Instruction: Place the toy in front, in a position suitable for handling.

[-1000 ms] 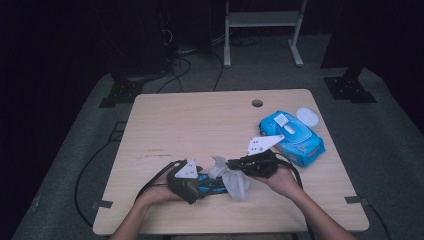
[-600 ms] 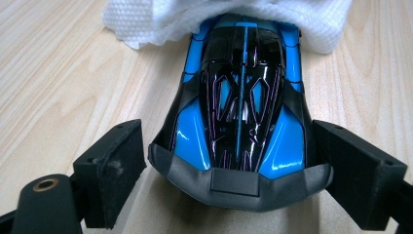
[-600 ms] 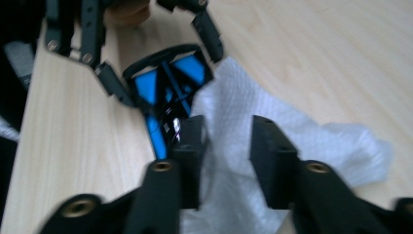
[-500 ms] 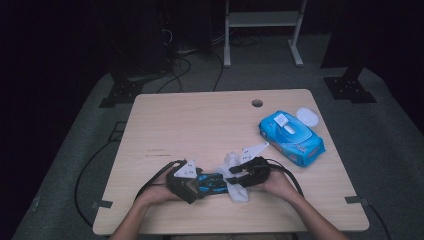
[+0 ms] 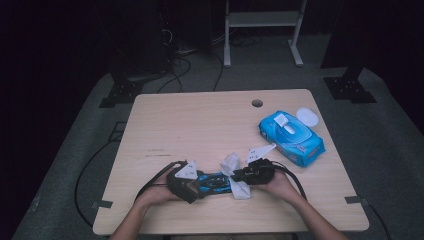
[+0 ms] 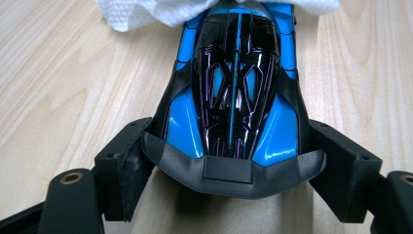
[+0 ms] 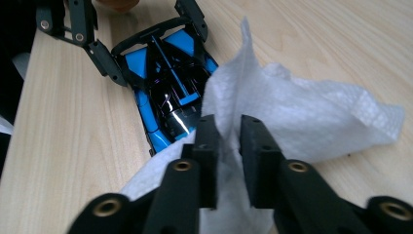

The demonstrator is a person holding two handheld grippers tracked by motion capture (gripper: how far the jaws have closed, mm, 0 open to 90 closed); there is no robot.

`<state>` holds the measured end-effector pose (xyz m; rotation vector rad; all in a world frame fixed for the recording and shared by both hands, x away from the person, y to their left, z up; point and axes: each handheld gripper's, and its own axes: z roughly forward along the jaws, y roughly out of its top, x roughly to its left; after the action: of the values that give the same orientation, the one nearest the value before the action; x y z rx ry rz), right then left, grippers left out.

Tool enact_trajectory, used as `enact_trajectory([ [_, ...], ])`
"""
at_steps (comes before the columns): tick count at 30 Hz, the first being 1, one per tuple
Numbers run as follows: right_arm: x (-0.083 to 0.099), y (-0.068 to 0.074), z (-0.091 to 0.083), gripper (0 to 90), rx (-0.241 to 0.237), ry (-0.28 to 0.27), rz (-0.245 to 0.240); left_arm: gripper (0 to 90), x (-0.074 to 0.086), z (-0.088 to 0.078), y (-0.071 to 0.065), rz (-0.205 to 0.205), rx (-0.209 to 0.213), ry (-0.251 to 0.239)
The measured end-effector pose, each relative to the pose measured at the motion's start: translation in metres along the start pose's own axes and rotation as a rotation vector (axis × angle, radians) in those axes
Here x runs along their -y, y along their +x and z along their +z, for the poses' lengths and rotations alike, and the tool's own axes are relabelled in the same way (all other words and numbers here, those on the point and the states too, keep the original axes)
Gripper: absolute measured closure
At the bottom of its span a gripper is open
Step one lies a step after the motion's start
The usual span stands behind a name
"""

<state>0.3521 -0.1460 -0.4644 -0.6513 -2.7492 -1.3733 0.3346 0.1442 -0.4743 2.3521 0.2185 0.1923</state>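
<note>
Near the front edge of the table point(image 5: 165, 115), one blue toy car point(image 5: 212, 181) lies between the two grippers. The left gripper point(image 6: 229, 161) has just been closing and clamps its end, while the right gripper point(image 7: 229, 146), also just closing, pinches one white wipe point(image 7: 302, 117) resting on the car. Farther back lie one blue wipe pack point(image 5: 291, 138) and one white lid point(image 5: 307, 118).

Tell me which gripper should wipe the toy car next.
Right. The right gripper is pinching the white wipe, right beside the blue toy car. The left gripper is busy clamping the car's end, steadying it on the table.
</note>
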Motion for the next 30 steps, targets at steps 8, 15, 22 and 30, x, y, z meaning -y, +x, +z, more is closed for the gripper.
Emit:
enact_trajectory([
  [8, -0.007, 0.012, 0.003, 83.5, -0.03, -0.01, -0.019, 21.7, -0.009, 0.009, 0.0, -0.006, -0.024, 0.011],
  [15, -0.011, 0.02, 0.008, 83.7, -0.023, -0.011, -0.06, 21.7, -0.016, 0.015, 0.004, -0.029, -0.057, 0.028],
  [22, 0.012, -0.001, -0.019, 83.6, 0.085, 0.0, 0.004, 21.5, -0.019, 0.018, 0.006, -0.031, -0.067, 0.036],
  [30, -0.002, 0.013, -0.002, 84.1, 0.057, 0.0, -0.055, 21.1, -0.025, 0.022, 0.008, -0.035, -0.079, 0.043],
])
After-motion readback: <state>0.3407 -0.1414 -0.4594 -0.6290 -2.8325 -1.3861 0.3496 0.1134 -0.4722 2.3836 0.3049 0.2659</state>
